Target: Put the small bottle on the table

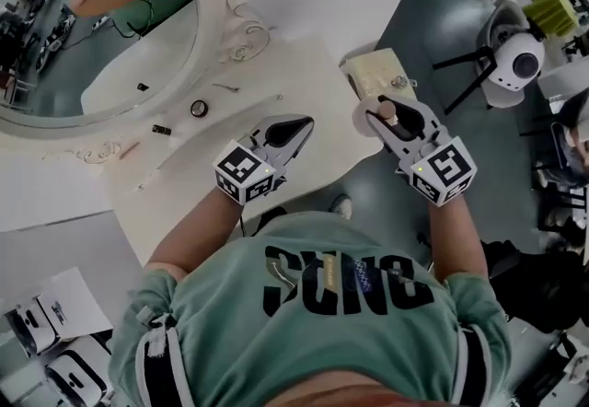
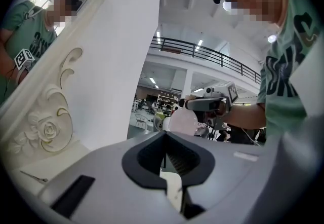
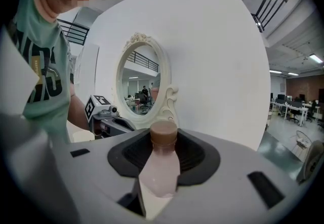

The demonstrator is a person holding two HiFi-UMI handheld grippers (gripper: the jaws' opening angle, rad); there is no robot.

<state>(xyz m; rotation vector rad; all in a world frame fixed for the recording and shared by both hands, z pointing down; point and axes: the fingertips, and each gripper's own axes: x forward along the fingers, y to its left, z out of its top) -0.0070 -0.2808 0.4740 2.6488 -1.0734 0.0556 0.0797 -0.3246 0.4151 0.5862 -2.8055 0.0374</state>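
Observation:
A small pale-pink bottle (image 3: 161, 170) with a brown cap (image 1: 387, 109) stands upright between the jaws of my right gripper (image 1: 385, 118), which is shut on it. That gripper hangs just off the right edge of the cream dressing table (image 1: 308, 74), over the grey floor. From the left gripper view the bottle (image 2: 182, 121) shows in the air to the right. My left gripper (image 1: 302, 126) rests low over the table's front part, jaws together with nothing between them (image 2: 164, 136). In the right gripper view the right gripper (image 3: 163, 142) faces the oval mirror (image 3: 142, 88).
A big oval mirror (image 1: 92, 37) in a carved cream frame leans at the table's left. A black ring (image 1: 199, 108) and a small dark piece (image 1: 161, 129) lie near it. A cream box (image 1: 379, 74) sits beside the table's right edge, and a white stand (image 1: 513, 60) stands on the floor.

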